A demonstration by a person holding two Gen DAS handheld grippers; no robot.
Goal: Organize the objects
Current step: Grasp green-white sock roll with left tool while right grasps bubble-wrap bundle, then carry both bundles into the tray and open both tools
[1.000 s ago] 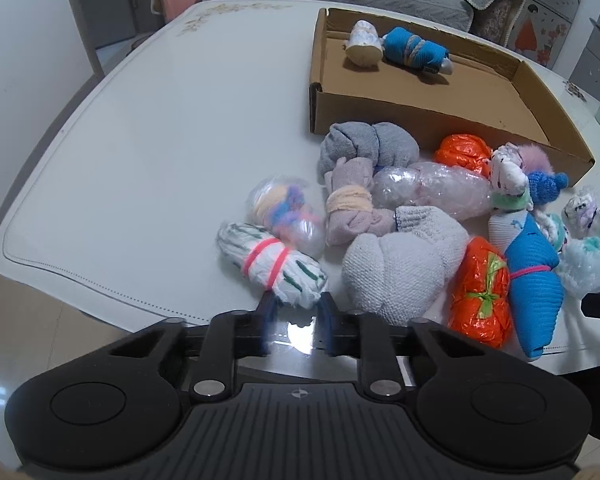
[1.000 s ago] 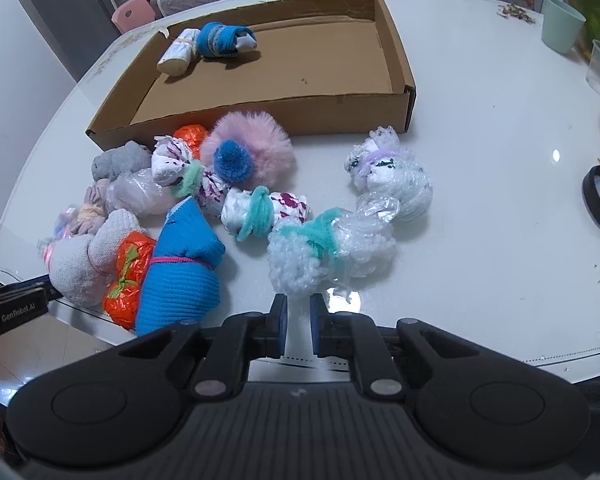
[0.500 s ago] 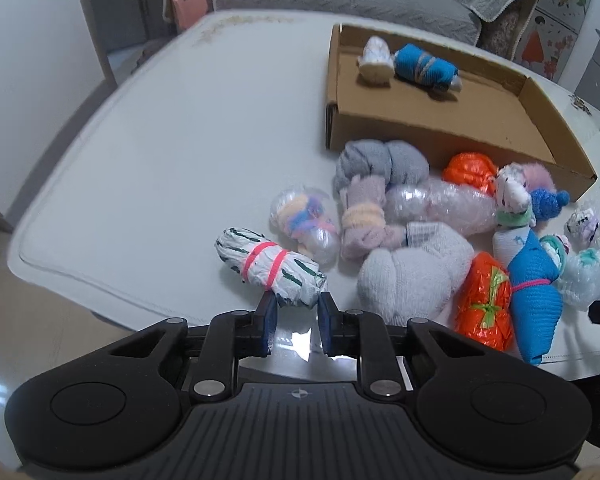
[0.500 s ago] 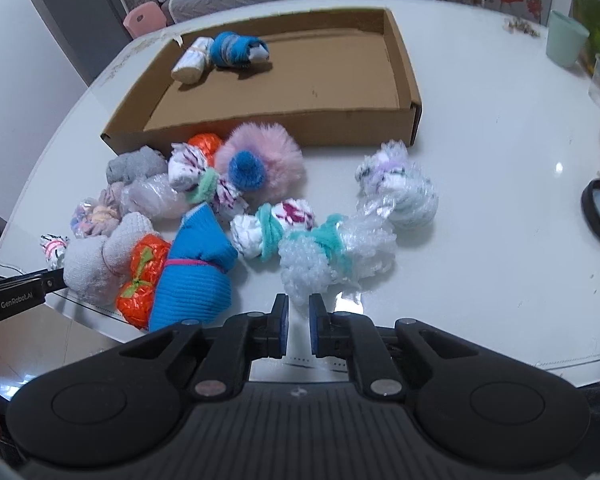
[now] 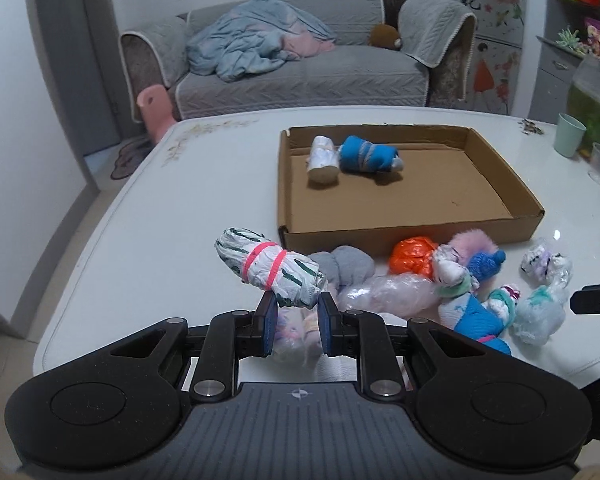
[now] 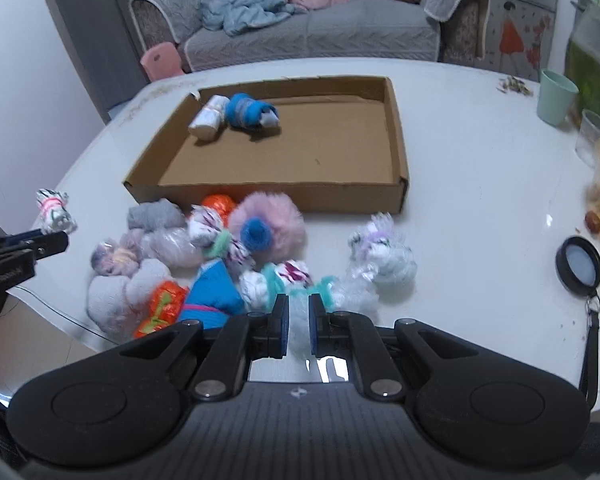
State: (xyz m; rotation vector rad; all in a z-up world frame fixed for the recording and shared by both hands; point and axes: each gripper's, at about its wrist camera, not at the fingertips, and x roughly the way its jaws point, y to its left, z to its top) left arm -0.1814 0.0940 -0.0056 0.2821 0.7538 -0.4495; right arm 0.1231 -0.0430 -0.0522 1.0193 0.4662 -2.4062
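My left gripper [image 5: 298, 308] is shut on a white, green-striped bundle [image 5: 268, 268] tied with pink bands, held clear above the table; the right wrist view shows it at the far left [image 6: 52, 210]. My right gripper [image 6: 299, 330] is shut on the end of a plastic-wrapped white bundle with a teal band [image 6: 328, 286]. The cardboard tray [image 5: 400, 236] sits beyond, with a white roll [image 5: 322, 158] and a blue roll [image 5: 366, 156] in its far left corner. Several more bundles lie in front of the tray: grey [image 5: 344, 268], orange [image 5: 414, 256], pink fluffy [image 6: 268, 220], blue [image 6: 212, 292].
A green cup [image 6: 556, 98] and a clear cup [image 6: 594, 136] stand at the table's right side, near snacks. A black round lens [image 6: 579, 264] lies by the right edge. Bare white tabletop [image 5: 188, 208] stretches left of the tray. A grey sofa stands behind the table.
Both grippers have risen and tilted up, so the sofa comes into view. The striped bundle has left the table in the left gripper. The teal-banded bundle's end now sits between the right fingers.
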